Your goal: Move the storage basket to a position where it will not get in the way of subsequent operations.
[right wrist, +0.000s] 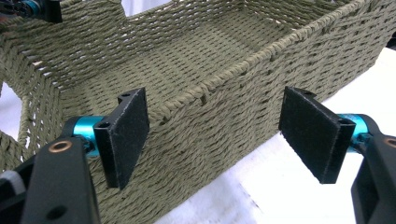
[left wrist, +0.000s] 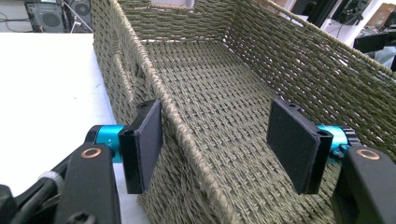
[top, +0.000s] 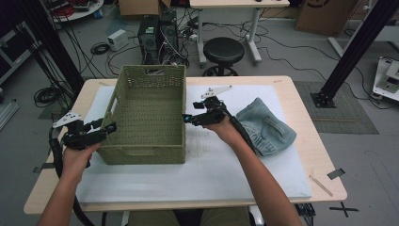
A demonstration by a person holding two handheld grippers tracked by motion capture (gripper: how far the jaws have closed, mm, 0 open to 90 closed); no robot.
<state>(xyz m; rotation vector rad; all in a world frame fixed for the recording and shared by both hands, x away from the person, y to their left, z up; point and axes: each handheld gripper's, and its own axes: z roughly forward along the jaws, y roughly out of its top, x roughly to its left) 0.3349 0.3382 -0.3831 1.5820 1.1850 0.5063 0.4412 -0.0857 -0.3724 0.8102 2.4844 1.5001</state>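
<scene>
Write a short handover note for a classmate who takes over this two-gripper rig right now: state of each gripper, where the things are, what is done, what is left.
Left gripper: jaws open, straddling the left wall rim of the empty green woven rectangular basket; no pinch yet.
Right gripper: jaws open, at the basket's right wall, one jaw over the rim, one outside.
Basket stands on the white mat; a crumpled pale blue denim garment lies to its right.
Done: both grippers placed at the walls.
Left, probably: close both on the rims and shift the basket; the garment is untouched.
</scene>
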